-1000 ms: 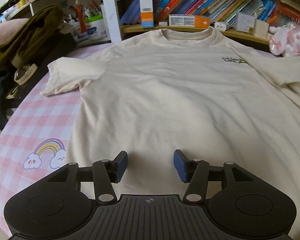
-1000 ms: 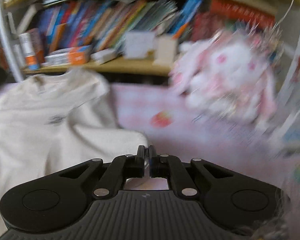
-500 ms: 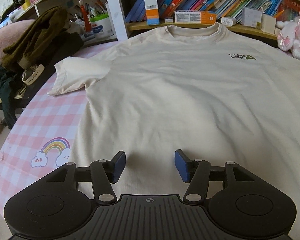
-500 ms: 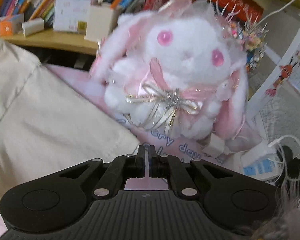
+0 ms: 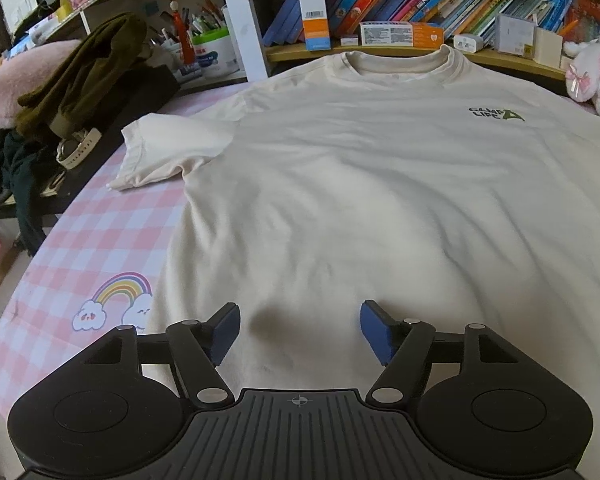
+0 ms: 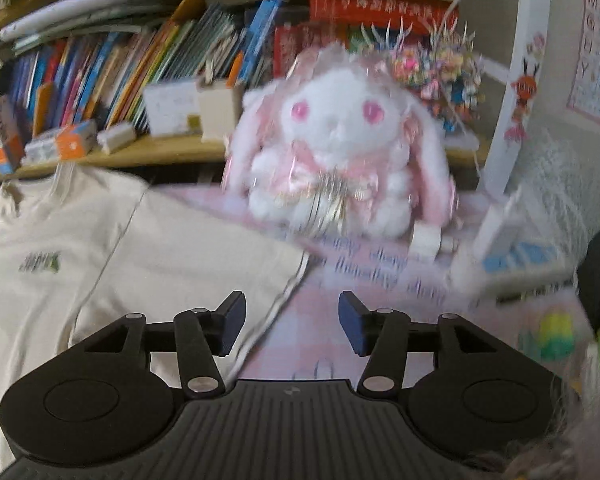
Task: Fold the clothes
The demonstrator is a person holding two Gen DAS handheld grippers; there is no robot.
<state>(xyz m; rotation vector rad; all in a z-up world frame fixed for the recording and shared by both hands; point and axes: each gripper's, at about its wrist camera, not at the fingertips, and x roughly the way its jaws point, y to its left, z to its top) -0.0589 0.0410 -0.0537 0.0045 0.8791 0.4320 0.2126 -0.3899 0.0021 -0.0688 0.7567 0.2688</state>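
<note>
Over at the far left a heap of dark olive clothes (image 5: 84, 76) is slumped against the shelving, off the pink checked surface (image 5: 112, 240), presumably waiting its turn; next along, the cream T-shirt (image 5: 380, 200) lies face up and smoothed flat, collar toward the bookshelf (image 5: 400, 46), its left sleeve (image 5: 168, 152) spread out to the side, which looks like the starting layout for a fold. The left hand-held gripper (image 5: 298, 330) hangs over the lower middle of the shirt, tilted down, its blue pads (image 5: 224, 330) spread well apart with nothing between them; they have just been opening wider, and I'd guess that is to take a bite of the hem. Further right, the other sleeve (image 6: 204, 256) ends in a stitched edge that runs just under the right hand-held gripper (image 6: 292, 322); that one too has just parted its jaws, and they stand open and empty, one pad above the cloth and the other above bare surface, so it seems lined up to straddle that edge. Behind it a white and pink plush rabbit (image 6: 340, 156) sits on the surface near the sleeve end; the right view is smeared, so finer contact is beyond telling.
</note>
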